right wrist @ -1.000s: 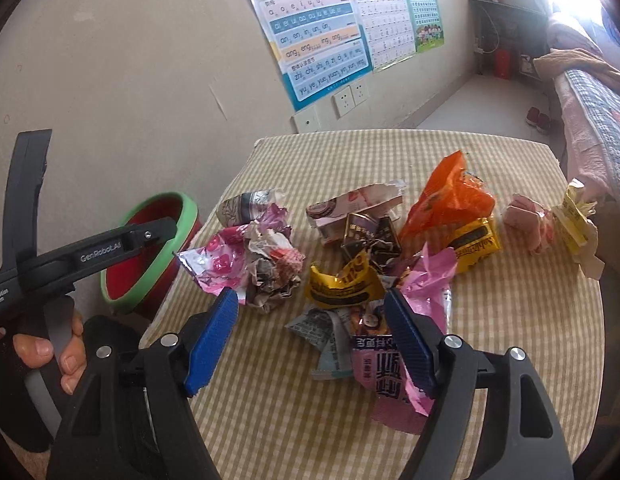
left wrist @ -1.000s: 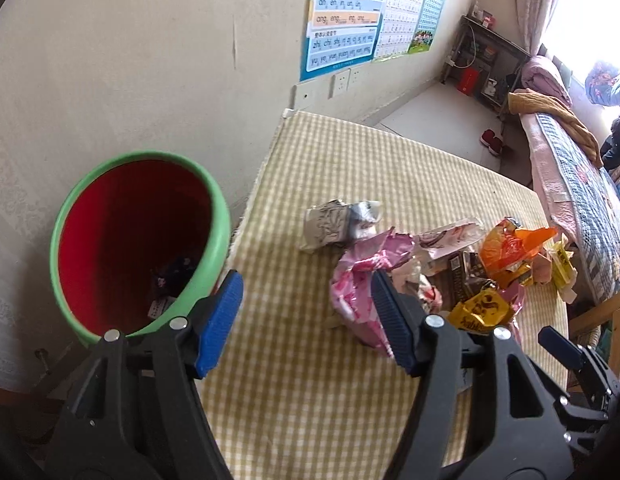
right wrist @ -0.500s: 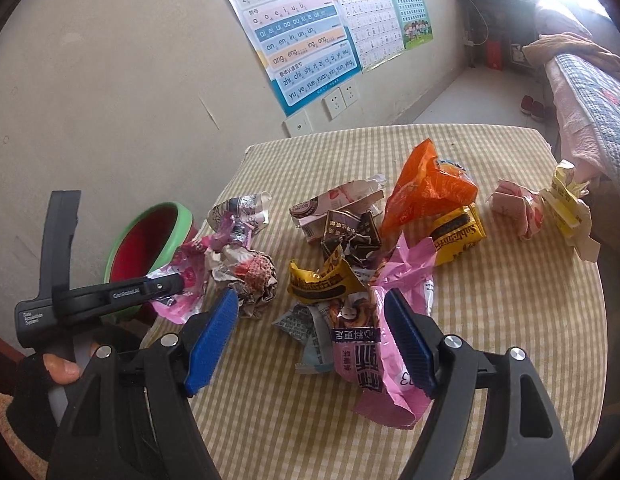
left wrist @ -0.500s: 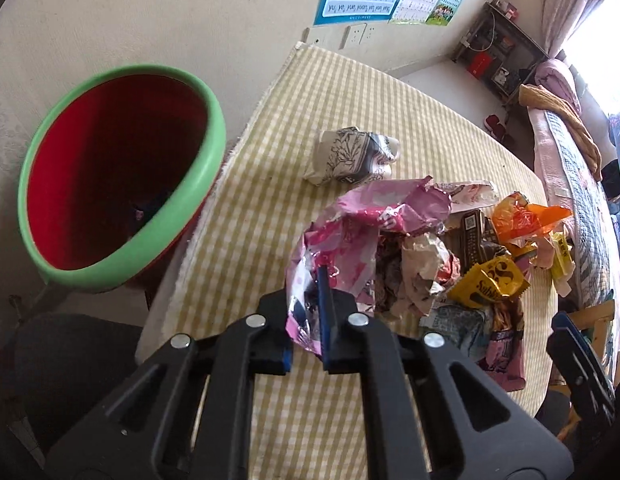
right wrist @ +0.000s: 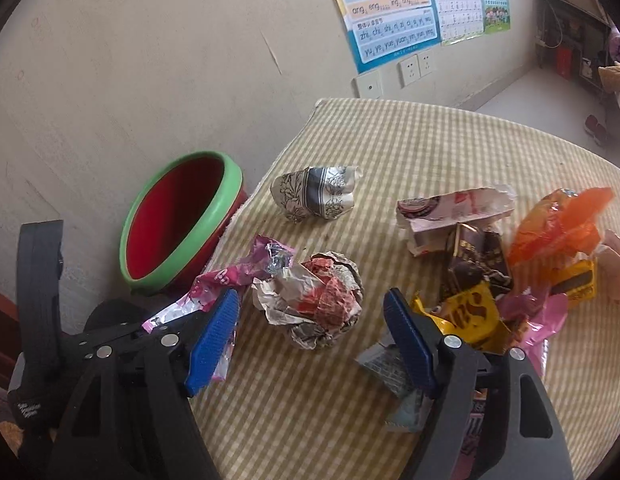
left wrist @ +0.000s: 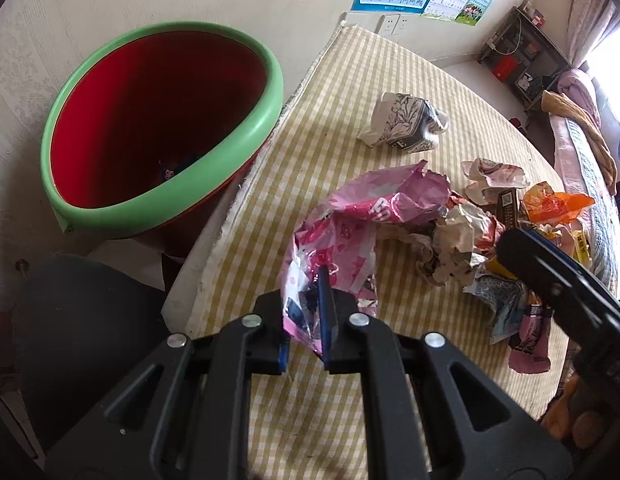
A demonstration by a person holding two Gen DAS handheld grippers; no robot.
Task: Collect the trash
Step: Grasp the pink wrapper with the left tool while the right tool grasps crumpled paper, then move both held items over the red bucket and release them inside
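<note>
The right gripper (right wrist: 312,336) hangs over the checked tablecloth (right wrist: 450,140), its jaws, which have just been closing a little, standing apart around a crumpled paper ball (right wrist: 312,306) without touching it. A pink wrapper (right wrist: 213,284) lies at the left finger. The green-rimmed red bin (right wrist: 177,220) stands beside the table's edge.

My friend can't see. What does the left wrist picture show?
The left claw pinches a crinkly pink wrapper on a checked tablecloth. A red bin with a green rim sits beside the table, and more wrappers lie to the right.
</note>
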